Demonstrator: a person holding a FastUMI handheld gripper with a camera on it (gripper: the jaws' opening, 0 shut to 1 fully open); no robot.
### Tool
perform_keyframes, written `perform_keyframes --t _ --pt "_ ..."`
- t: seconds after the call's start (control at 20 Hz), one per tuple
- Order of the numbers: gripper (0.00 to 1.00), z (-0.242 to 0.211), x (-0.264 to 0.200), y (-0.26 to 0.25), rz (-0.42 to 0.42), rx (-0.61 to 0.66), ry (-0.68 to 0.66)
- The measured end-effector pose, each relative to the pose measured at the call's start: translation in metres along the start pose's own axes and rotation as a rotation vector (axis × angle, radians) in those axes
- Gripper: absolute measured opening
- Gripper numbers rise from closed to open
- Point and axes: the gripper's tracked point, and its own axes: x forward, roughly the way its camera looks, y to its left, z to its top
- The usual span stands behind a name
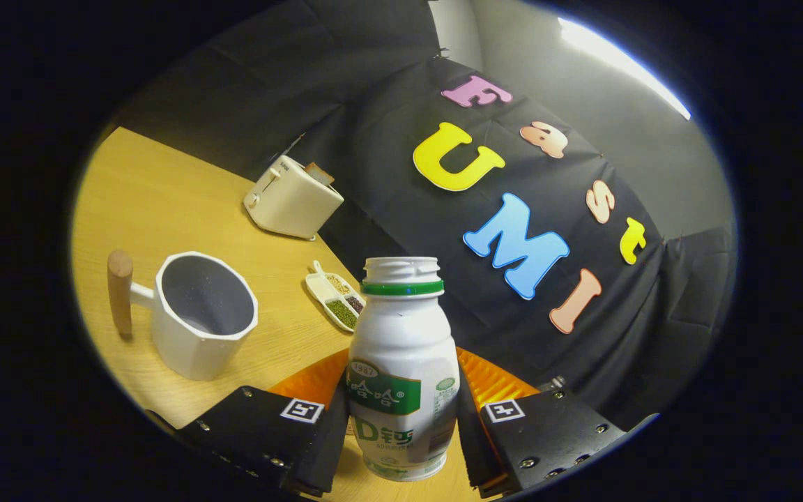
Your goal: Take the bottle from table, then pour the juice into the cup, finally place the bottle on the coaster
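Claw [401, 425] clamps the bottle [401, 362], cup [196, 314] well apart

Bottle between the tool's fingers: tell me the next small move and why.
Probably carry the bottle toward the cup and start tipping it. The tool has both fingers pressed on the bottle's sides, its cap is off, and the white cup with a wooden handle stands open, with no juice visible inside, off to one side on the table. The orange coaster just behind the bottle comes after pouring.
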Motion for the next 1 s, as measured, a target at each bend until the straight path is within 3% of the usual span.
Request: perform_keyframes --t 0.6,0.9,1.0 --pt "0.69 0.013 0.007 -0.011 0.032 0.341 -0.095" --pt "0.69 0.015 0.016 -0.015 0.099 0.620 -0.129" --pt "0.69 0.010 0.022 -0.020 0.094 0.661 -0.118"
